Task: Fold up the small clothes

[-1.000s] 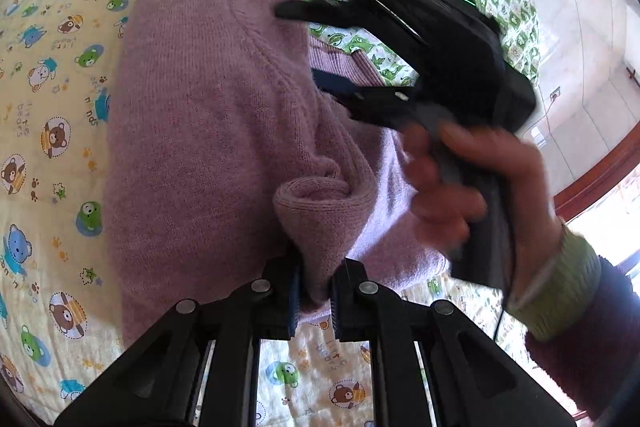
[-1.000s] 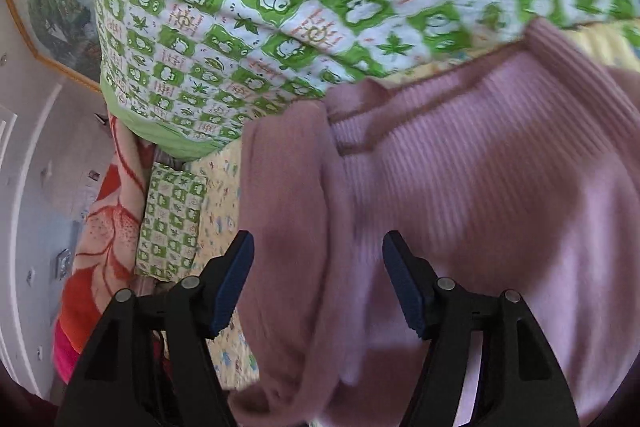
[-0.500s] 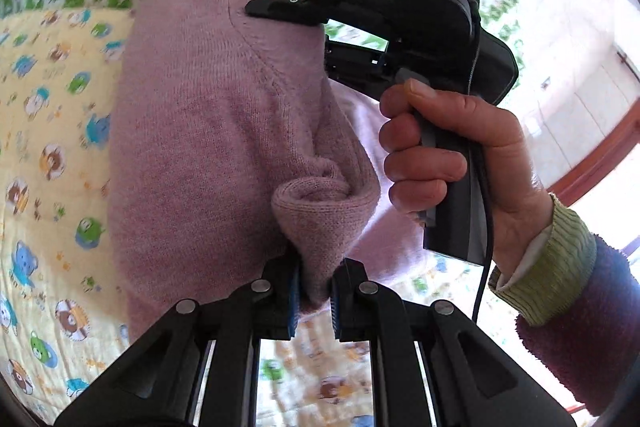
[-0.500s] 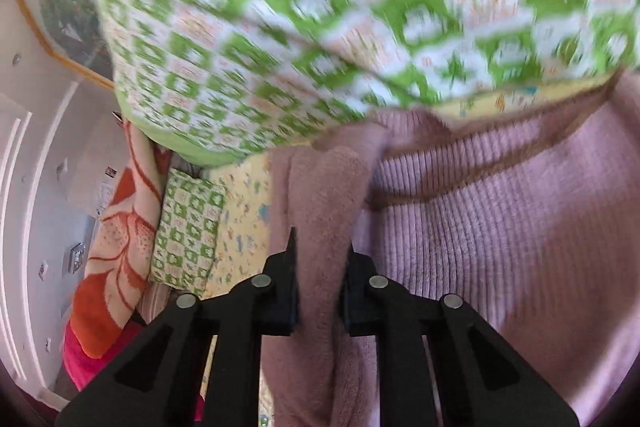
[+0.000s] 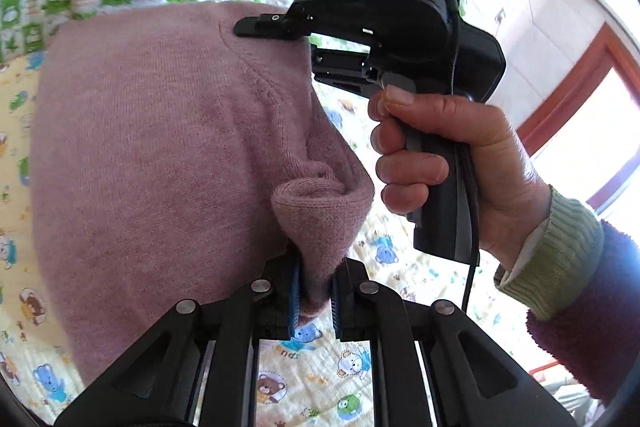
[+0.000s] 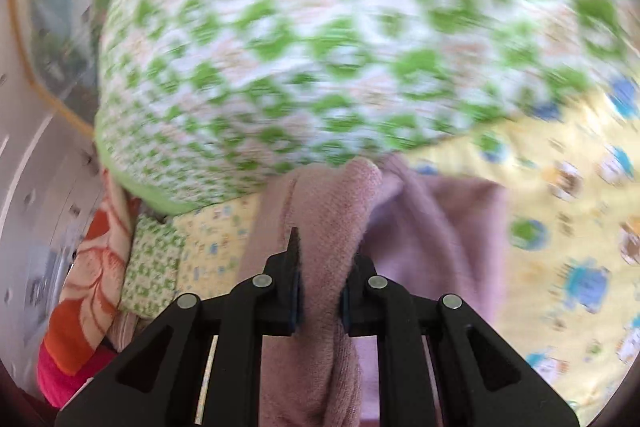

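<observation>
Underneath everything lies a big yellow blanket (image 5: pixel 400 267) with little bears and frogs on it, and behind it sits a puffy green and white checked quilt (image 6: pixel 320 47) that looks blurry in the right wrist view. On the yellow blanket is the pink sweater (image 5: pixel 160 147), soft and knitted, and it fills most of the left wrist view. Part of it is lifted up off the blanket. At the far left of the right wrist view there is an orange and red cloth (image 6: pixel 88 287) next to a small green checked pillow (image 6: pixel 150 267). A person's right hand (image 5: pixel 440 163) wraps around the black handle of the right gripper (image 6: pixel 320 291), and a light green cuff and a dark red fuzzy sleeve (image 5: pixel 592 307) cover the wrist. That gripper has just squeezed closed, and now its two fingers pinch a thick fold of the pink sweater up near the checked quilt. The left gripper (image 5: pixel 314 291) is squeezed tight too, and its blue pads (image 5: pixel 295 291) pinch a bunched-up bit of the sweater's edge, which sticks up like a little hood above the fingers.
</observation>
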Demonstrator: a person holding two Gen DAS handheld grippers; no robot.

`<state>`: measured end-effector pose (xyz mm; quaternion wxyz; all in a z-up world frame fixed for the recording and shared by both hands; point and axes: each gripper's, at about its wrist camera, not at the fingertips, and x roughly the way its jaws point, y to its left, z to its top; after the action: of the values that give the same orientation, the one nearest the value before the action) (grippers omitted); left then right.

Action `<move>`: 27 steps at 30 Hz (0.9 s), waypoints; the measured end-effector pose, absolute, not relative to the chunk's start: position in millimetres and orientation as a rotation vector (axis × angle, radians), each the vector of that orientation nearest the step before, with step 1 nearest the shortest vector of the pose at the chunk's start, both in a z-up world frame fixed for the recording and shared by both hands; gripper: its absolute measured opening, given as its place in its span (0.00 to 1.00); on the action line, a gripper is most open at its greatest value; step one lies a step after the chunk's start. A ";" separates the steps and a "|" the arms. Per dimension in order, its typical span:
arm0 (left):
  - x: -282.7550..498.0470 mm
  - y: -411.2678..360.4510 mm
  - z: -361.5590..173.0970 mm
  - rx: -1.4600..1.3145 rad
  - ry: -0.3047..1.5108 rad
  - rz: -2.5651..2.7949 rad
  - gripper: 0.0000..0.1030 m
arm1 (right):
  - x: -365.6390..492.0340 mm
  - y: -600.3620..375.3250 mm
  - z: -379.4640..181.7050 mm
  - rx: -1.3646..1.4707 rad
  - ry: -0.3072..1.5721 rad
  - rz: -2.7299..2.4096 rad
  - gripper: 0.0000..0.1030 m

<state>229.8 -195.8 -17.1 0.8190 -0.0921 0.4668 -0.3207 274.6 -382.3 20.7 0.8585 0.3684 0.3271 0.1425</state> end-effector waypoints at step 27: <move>211.9 -122.6 -41.5 -0.257 1.090 -0.584 0.54 | 172.1 -382.7 5.8 0.756 0.677 0.174 0.32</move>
<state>211.9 -122.6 -41.5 0.8072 -0.1201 0.5093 -0.2732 172.1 -382.7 5.8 0.8703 0.3617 0.3237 0.0833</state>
